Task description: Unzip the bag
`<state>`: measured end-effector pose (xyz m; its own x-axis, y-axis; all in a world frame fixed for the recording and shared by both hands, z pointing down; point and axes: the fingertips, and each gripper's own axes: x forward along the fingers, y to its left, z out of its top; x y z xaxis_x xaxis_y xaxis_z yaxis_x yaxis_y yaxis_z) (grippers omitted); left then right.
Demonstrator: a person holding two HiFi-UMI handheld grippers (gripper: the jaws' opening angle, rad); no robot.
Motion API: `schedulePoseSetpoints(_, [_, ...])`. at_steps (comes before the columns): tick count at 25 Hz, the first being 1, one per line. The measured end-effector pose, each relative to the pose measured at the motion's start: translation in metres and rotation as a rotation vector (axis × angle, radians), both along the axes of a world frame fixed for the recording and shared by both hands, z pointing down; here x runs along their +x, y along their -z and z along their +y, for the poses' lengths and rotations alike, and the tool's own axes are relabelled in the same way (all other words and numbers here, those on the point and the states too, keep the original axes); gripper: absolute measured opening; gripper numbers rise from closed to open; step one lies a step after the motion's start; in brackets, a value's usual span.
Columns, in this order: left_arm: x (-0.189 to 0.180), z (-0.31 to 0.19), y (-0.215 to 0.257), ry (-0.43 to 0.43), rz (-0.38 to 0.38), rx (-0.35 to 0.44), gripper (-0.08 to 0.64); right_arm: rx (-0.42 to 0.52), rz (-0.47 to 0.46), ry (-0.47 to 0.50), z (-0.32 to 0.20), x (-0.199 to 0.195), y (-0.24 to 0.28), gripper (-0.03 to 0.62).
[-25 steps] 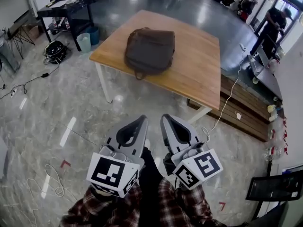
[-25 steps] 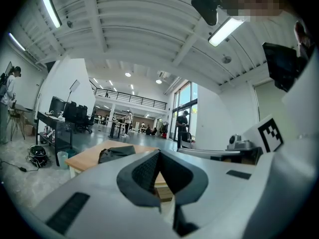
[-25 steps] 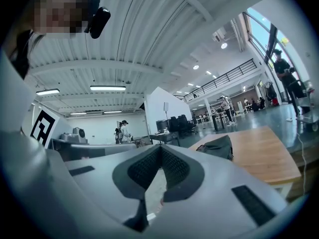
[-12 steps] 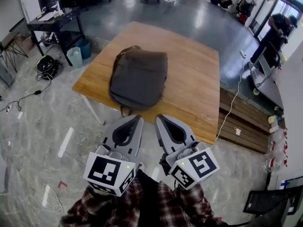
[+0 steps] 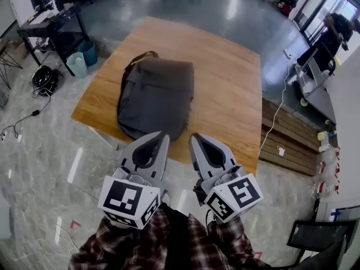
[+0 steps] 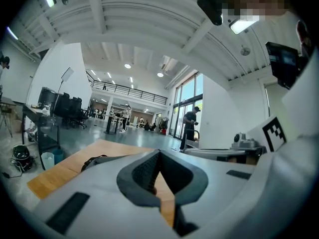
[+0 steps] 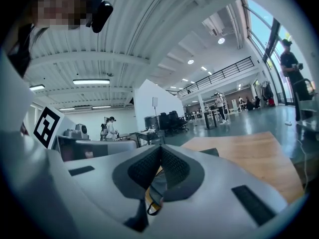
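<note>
Left claw [image 5: 161,136] and right claw [image 5: 195,137] are both clenched, tips pressed together, nothing gripped, clear of the bag [image 5: 154,97]. Bag is dark grey fabric, rounded rectangle, laid flat on the pale wooden desk [image 5: 228,77]. Contents not seen.

Head view: from above the person, facing forward and steeply down. The table [image 5: 225,89] lies toward 12 o'clock. The left tool [image 5: 162,135] and right tool [image 5: 194,137] are close under the lens at 6 o'clock.
Left gripper view: sits close behind its tool's jaws, facing almost level over the table into the hall. The jaws fill the lower frame.
Right gripper view: set likewise, jaws at 6 o'clock, tabletop toward 3 o'clock.
Shared: all three show the table. The head and left gripper views both show the backpack [image 5: 154,97].
</note>
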<state>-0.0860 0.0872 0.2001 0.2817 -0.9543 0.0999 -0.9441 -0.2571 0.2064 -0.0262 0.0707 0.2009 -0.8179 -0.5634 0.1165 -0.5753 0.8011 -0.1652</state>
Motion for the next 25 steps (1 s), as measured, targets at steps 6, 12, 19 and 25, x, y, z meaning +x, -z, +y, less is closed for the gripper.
schedulePoseSetpoints(6, [-0.027,-0.068,0.005,-0.075,-0.013,0.021,0.006,0.01,-0.009,-0.076,-0.066,-0.025,0.004,0.011])
schedulePoseSetpoints(12, [-0.057,-0.119,0.003,-0.146,-0.029,0.01,0.006,0.015,-0.022,-0.151,-0.118,-0.055,0.006,0.011])
schedulePoseSetpoints(19, [-0.07,-0.156,-0.013,-0.195,-0.026,-0.03,0.006,-0.015,0.004,-0.211,-0.154,-0.063,-0.007,0.011])
schedulePoseSetpoints(25, [-0.06,-0.18,-0.03,-0.215,-0.031,-0.081,0.006,-0.055,0.042,-0.241,-0.184,-0.043,-0.025,0.011])
